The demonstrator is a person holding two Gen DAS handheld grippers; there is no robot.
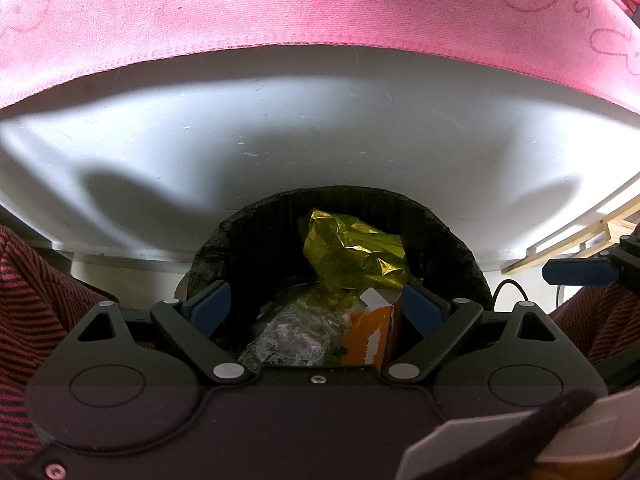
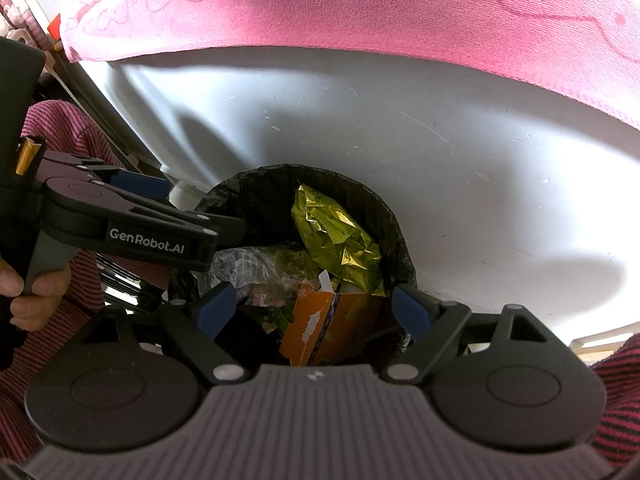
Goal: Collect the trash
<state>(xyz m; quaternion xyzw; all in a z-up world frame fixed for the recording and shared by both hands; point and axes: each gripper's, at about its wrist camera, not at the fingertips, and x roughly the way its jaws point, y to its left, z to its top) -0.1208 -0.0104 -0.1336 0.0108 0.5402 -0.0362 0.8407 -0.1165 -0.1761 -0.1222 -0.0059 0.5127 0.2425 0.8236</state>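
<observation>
Orange carton [image 2: 320, 332] nearest, under gold foil wrapper [image 2: 336, 236] in black-lined bin [image 2: 396, 232]. Left claw [image 1: 316, 306] and right claw [image 2: 314, 306] both spread wide, empty, above bin beside white desk [image 2: 440, 140].

a big pink cloth [image 1: 320, 4] with faint drawn shapes on it hangs over the top of a white wall [image 1: 320, 128]. its stitched bottom edge curves across the wall. the wall has small chips and scratches, and soft dark shadows lie on it. a pale wooden frame [image 1: 580, 240] leans by the wall's right end. a thin black wire [image 1: 508, 286] loops below it. red and black striped fabric [image 1: 36, 300] fills the low left and right sides.
</observation>
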